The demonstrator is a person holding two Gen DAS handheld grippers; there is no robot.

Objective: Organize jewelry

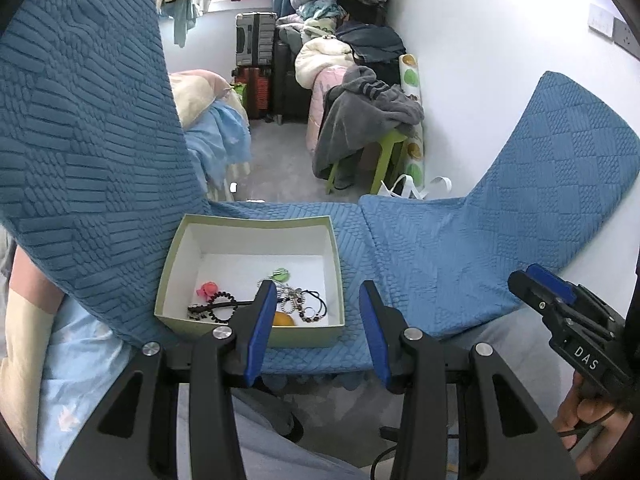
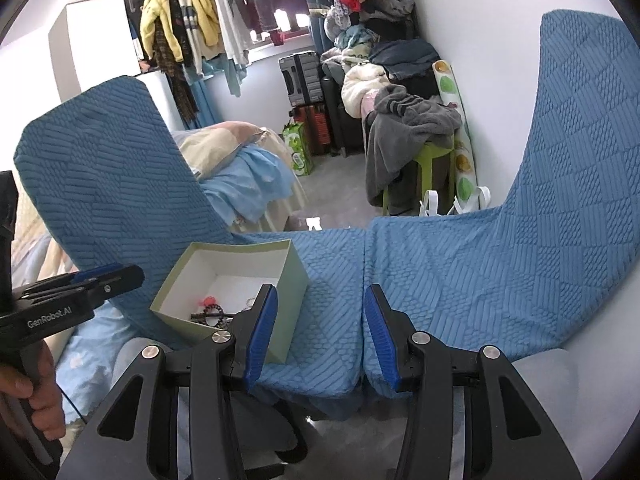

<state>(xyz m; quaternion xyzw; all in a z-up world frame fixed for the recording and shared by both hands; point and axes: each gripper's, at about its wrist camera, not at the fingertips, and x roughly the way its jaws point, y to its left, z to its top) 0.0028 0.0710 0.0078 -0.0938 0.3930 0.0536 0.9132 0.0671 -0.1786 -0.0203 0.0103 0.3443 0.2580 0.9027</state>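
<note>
**Green box waits, both claws spread and empty**

Pale-green cardboard box (image 1: 250,276) sits open on the blue quilted chair seat (image 1: 420,264), tangled bead bracelets (image 1: 296,300) inside. Left gripper (image 1: 316,324) hovers at its near wall, right gripper (image 2: 320,332) beside it, likely lining up to reach in.

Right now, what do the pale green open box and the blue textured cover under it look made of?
Pale green open box: likely matte cardboard, with thin straight walls, crisp corners and a white lining. Blue textured cover: quilted or embossed fabric, matte, with raised ribbed patches and a scalloped edge.
</note>
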